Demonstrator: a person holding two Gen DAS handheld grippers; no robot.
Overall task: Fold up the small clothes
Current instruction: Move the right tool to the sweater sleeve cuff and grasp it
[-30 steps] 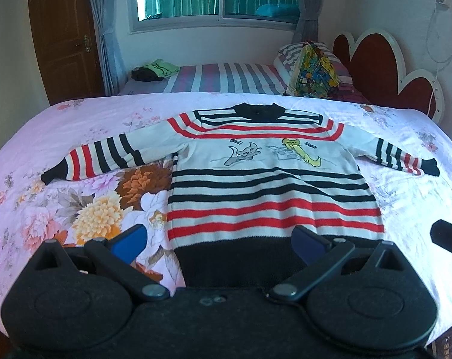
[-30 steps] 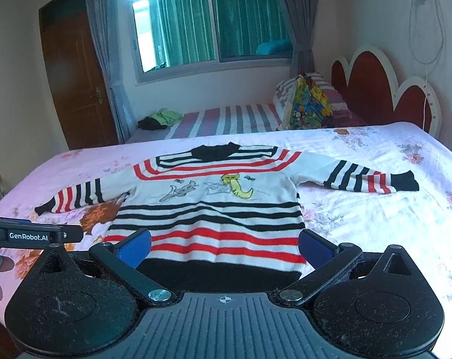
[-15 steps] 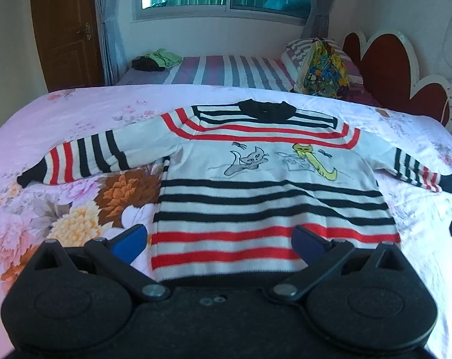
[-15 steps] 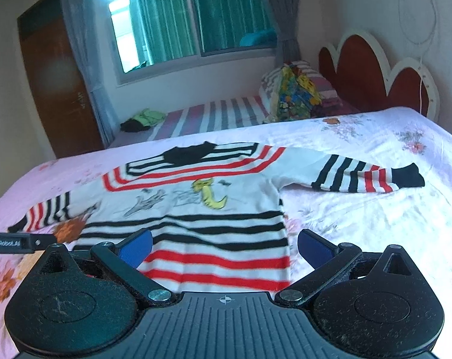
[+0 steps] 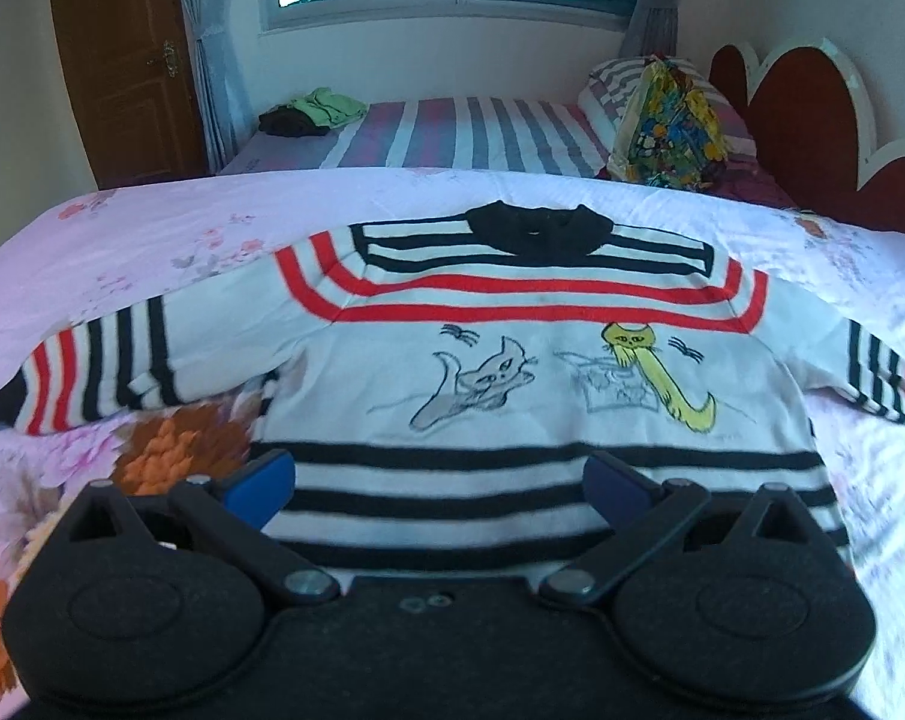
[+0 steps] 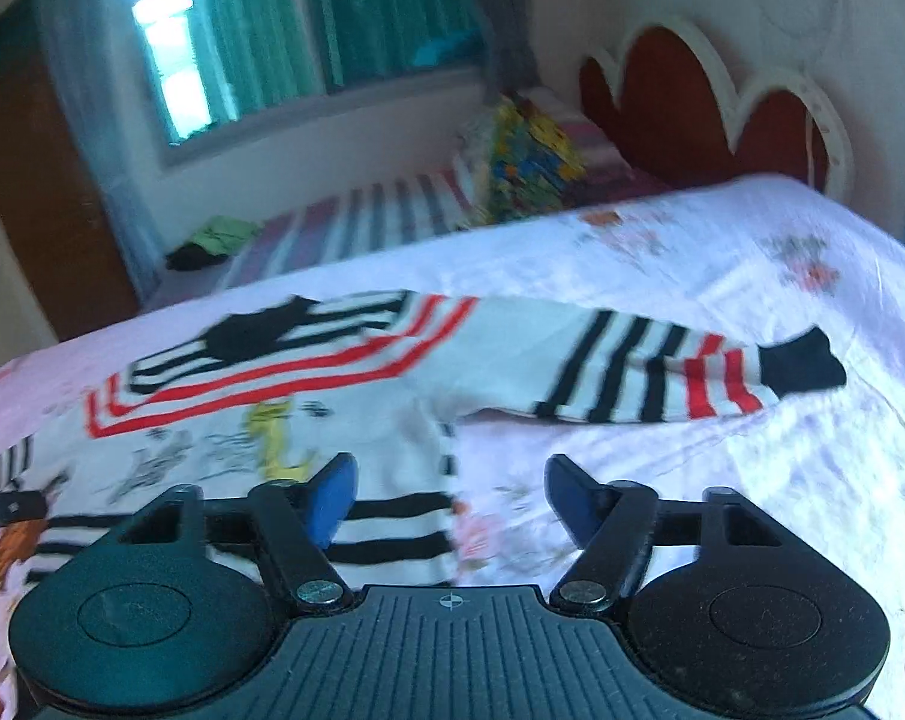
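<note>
No fold is made yet: I see the sweater (image 5: 530, 372) flat on the bed (image 5: 152, 228), sleeves spread. Left gripper (image 5: 440, 480) fingers released; right gripper (image 6: 446, 492) fingers closing, nothing grasped.

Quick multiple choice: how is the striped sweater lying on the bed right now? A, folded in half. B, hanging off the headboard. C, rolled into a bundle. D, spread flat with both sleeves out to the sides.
D: the striped sweater lies flat on the floral bedspread, front up, sleeves stretched out to either side.
</note>
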